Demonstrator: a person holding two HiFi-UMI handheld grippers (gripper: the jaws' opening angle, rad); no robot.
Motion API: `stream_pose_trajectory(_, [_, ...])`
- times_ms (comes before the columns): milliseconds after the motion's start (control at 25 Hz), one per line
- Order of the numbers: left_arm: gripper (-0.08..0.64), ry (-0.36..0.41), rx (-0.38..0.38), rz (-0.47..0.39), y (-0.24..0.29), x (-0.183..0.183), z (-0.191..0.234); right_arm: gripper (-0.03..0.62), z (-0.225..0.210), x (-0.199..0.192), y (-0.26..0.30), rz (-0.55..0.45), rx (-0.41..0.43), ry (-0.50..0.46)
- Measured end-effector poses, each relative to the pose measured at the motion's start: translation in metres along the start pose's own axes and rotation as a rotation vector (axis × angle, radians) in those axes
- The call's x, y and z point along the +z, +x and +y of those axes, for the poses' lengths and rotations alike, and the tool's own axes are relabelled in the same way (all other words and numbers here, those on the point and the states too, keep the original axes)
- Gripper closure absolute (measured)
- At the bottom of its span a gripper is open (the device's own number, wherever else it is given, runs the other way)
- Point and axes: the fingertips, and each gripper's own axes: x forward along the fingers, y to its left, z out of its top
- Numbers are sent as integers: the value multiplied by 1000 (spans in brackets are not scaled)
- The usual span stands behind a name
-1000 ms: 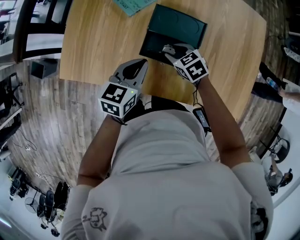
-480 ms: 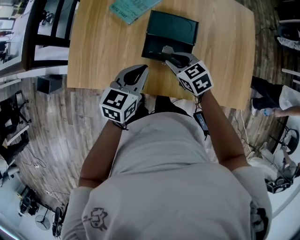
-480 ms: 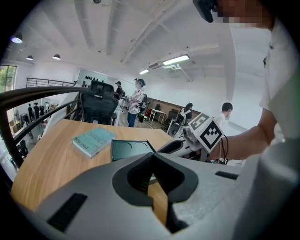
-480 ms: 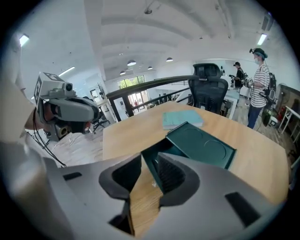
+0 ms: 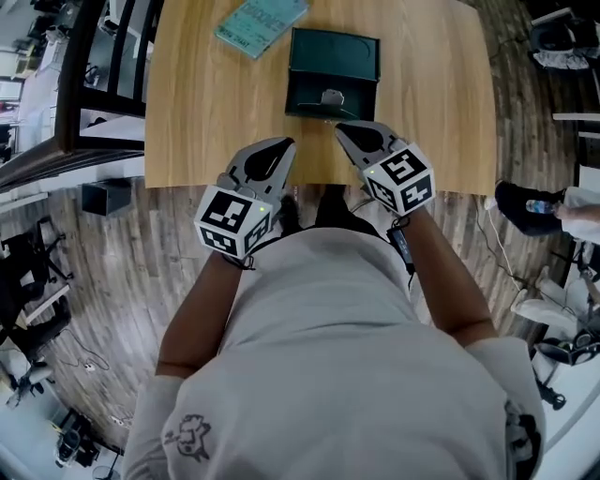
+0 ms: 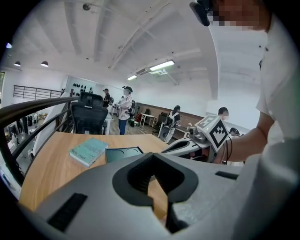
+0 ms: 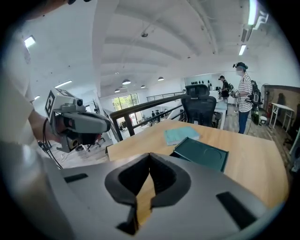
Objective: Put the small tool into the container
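The small tool (image 5: 330, 97) was located inside the container (image 5: 334, 52) on the table (image 5: 206, 103), in its near section. Its shape was too small to be resolved, and it could not be made out in either gripper view. The left gripper (image 5: 283, 143) was held clenched on nothing above the table's near edge. The right gripper (image 5: 340, 127) had just been closing and was clamped together with nothing between its jaws, just short of the container. A book (image 5: 261, 21) was cut off by the frame's top edge.

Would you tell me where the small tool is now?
Head view: the small tool lies in the dark green container, by its near edge, beyond the right gripper.
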Motion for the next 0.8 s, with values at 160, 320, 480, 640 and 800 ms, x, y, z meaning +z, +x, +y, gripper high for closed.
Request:
stream_pose_trajectory(160, [555, 39, -37, -30, -22, 5, -10, 588, 22, 11, -20, -64, -48, -28])
stream_pose_trajectory(320, [555, 60, -63, -59, -44, 11, -19, 588, 45, 24, -41, -117, -87, -45])
stream_pose_trajectory(480, [555, 86, -88, -80, -65, 15, -22, 588, 65, 25, -57, -155, -129, -50])
stream_pose_trajectory(640, [555, 103, -113, -92, -82, 15, -24, 588, 80, 21, -76, -188, -178, -38])
stream_pose_trajectory(800, [555, 101, -128, -100, -92, 16, -28, 588, 96, 22, -90, -218, -192, -46])
